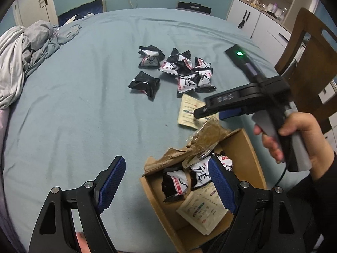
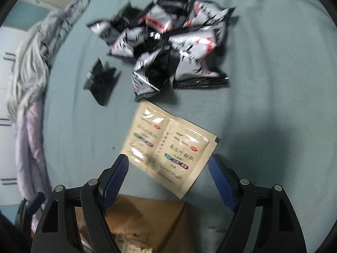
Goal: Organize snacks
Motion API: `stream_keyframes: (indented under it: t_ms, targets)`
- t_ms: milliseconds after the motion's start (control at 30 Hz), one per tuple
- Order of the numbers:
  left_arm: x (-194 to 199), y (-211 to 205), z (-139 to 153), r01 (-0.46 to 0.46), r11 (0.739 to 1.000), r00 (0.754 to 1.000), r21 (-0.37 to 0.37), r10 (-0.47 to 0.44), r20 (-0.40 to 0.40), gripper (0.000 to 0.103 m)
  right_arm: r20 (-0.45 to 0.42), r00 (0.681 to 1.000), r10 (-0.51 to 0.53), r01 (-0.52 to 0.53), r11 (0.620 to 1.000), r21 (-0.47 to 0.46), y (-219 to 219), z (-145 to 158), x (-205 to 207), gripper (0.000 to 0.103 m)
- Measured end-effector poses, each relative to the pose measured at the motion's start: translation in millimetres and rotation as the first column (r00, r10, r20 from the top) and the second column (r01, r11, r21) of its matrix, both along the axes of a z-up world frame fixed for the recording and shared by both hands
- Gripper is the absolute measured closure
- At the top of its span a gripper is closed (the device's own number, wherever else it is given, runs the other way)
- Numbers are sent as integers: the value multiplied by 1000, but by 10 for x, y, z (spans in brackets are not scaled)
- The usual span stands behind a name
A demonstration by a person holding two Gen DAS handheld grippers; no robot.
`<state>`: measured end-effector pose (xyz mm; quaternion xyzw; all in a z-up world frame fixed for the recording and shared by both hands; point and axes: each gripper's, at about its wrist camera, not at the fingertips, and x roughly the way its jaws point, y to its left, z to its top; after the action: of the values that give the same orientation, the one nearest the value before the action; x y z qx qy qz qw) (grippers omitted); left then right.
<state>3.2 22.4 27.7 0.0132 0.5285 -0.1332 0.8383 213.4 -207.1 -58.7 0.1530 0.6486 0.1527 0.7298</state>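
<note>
Several black-and-white snack packets (image 1: 185, 71) (image 2: 168, 42) lie piled on the blue bed sheet (image 1: 84, 105), and one black packet (image 1: 144, 84) (image 2: 101, 82) sits apart to their left. A cream double sachet (image 1: 187, 111) (image 2: 168, 145) lies flat between the pile and an open cardboard box (image 1: 250, 158) (image 2: 147, 217). More packets (image 1: 174, 183) and another cream sachet (image 1: 202, 213) are in the box. My left gripper (image 1: 168, 177) is open, its right finger over the box, nothing between the pads. My right gripper (image 2: 169, 168) (image 1: 210, 110) hangs open just above the sachet on the sheet.
Crumpled grey bedding (image 1: 27, 48) (image 2: 31, 67) fills the left side of the bed. Torn brown paper flaps (image 1: 200, 143) stick up from the box's far edge. A wooden chair (image 1: 305, 59) and white cabinets (image 1: 263, 19) stand to the right. A hand (image 1: 294, 135) holds the right gripper.
</note>
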Motion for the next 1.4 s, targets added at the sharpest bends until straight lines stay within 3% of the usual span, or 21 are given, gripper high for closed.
stream_keyframes:
  t_ms: [133, 267, 367, 433, 467, 600, 733, 867, 1067, 1200, 1233, 1267, 1400]
  targets:
    - [21, -2, -13, -4, 1000, 1000, 1, 4, -4, 21, 17, 997, 70, -67, 991, -115, 210, -42, 111, 25]
    - [47, 5, -28, -9, 1000, 1000, 3, 9, -6, 21, 61, 983, 172, -150, 953, -262, 486, -85, 125, 28]
    - [75, 24, -21, -18, 1000, 1000, 10, 18, 5, 21, 107, 971, 213, -172, 936, -308, 549, -58, 105, 41]
    - [120, 63, -1, -31, 999, 999, 12, 31, 17, 21, 119, 967, 226, -176, 928, -329, 544, -58, 88, 58]
    - [143, 83, 6, -37, 999, 999, 10, 37, 21, 22, 131, 966, 223, -164, 920, -356, 505, -56, 66, 73]
    - [375, 194, 60, -73, 997, 996, -15, 73, 52, 22, 186, 970, 160, -97, 947, -306, 307, -10, -17, 96]
    - [787, 272, 1, -84, 995, 995, -51, 86, 50, 22, 273, 960, 62, -13, 984, -175, 33, 241, -165, 100]
    - [1236, 224, -233, -61, 998, 998, -9, 61, 35, 22, 353, 936, 12, 29, 994, -109, -37, 466, -416, 102]
    - [1688, -15, -557, -22, 1000, 1000, 3, 21, 9, 22, 503, 862, -65, 96, 995, -36, -163, 930, -1077, 103]
    - [1932, -114, -859, -28, 999, 999, 32, 29, -40, 22, 586, 807, -76, 83, 996, 15, -203, 1162, -1477, 103]
    - [1964, -130, -921, -24, 999, 998, 33, 26, -50, 25, 602, 794, -78, 75, 997, 30, -207, 1193, -1587, 103]
    - [1996, -142, -985, -18, 999, 998, 39, 20, -65, 36, 614, 786, -73, 64, 997, 38, -256, 1228, -1707, 103]
    - [2003, -82, -1021, -41, 999, 998, 21, 42, -49, 52, 602, 795, -75, 14, 994, 105, -304, 1120, -1999, 103]
